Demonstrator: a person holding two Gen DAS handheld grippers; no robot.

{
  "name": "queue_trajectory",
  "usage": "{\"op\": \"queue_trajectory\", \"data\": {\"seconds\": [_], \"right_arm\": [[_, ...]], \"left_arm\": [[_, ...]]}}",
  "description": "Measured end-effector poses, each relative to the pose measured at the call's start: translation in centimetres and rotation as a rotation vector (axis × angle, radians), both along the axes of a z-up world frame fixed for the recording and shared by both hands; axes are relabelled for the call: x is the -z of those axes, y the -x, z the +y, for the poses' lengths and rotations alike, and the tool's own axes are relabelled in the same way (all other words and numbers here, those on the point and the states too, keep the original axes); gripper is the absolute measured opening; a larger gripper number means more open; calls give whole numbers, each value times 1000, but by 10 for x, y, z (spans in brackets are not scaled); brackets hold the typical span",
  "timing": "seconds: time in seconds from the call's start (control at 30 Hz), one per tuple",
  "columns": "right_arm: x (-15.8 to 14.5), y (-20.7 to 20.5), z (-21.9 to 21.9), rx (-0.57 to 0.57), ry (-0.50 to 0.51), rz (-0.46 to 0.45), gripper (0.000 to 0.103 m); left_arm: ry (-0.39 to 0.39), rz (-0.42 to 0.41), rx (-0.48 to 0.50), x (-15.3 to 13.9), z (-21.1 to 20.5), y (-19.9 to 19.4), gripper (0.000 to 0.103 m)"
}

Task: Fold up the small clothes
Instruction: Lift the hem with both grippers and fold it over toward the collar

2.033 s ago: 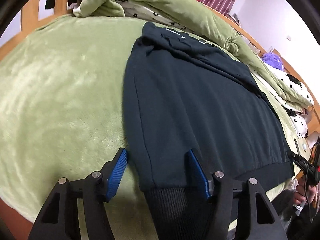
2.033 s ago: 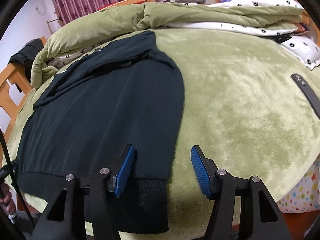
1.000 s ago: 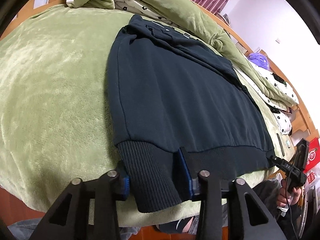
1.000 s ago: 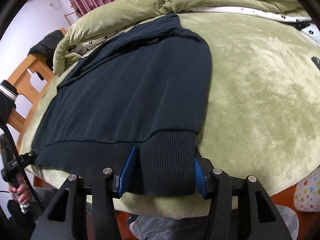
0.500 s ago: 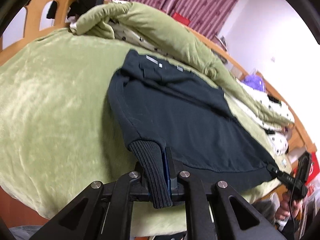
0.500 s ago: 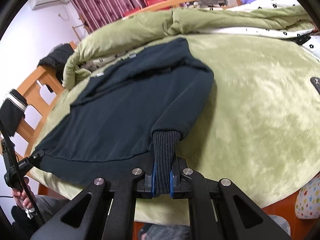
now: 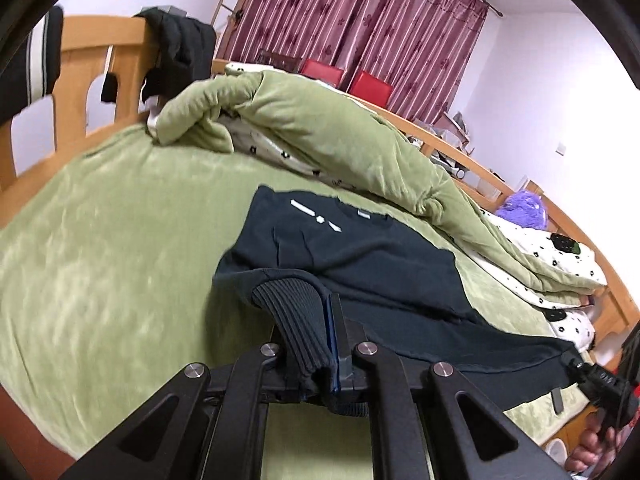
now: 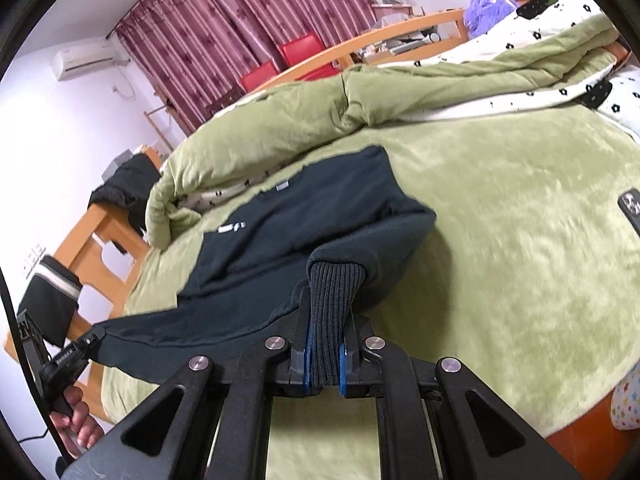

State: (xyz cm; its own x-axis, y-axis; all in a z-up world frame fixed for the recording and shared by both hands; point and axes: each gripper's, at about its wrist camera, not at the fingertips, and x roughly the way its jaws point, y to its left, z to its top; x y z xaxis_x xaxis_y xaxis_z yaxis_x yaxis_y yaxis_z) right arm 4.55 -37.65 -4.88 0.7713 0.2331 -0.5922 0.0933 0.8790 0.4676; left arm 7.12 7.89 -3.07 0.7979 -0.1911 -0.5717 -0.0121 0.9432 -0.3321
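Note:
A dark navy sweatshirt (image 7: 376, 256) lies on the green bed cover (image 7: 104, 240), its collar end toward the rolled quilt. My left gripper (image 7: 320, 332) is shut on the ribbed hem's left corner (image 7: 296, 312), which is lifted off the bed. In the right wrist view the same sweatshirt (image 8: 320, 208) shows, and my right gripper (image 8: 325, 344) is shut on the ribbed hem's right corner (image 8: 332, 292), also raised. The hem hangs stretched between the two grippers. Each view shows the other gripper at its edge, held in a hand.
A rolled green quilt (image 7: 320, 136) with white patterned lining runs along the far side of the bed. A wooden bed frame (image 7: 104, 64) carries dark clothes. A phone (image 8: 631, 210) lies on the cover at the right. Maroon curtains (image 7: 360, 28) hang behind.
Both grippers have closed on the hem corners and risen, lifting the sweatshirt's lower edge off the bed. More of the room shows above the bed now.

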Motion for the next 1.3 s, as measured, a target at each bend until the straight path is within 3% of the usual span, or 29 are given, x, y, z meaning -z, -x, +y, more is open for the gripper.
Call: {"op": "queue_trajectory", "data": {"seconds": [0.17,0.43,0.93,1.3], "right_arm": [[-13,-43,-9,30,-55,-38,9],[-7,-140,-18,43,-203,-74,9],[29,-312,-5,8,-52,-11,9],[85,-377,-5,20,32,65,10]], "left_arm": [[10,-23,-13,-7,3,-37,8],[31,2,-34,2,6,-124,8],[-62,67,-36,46,-13,-282,8],[-61,155,-38,96,-23,-352,11]]}}
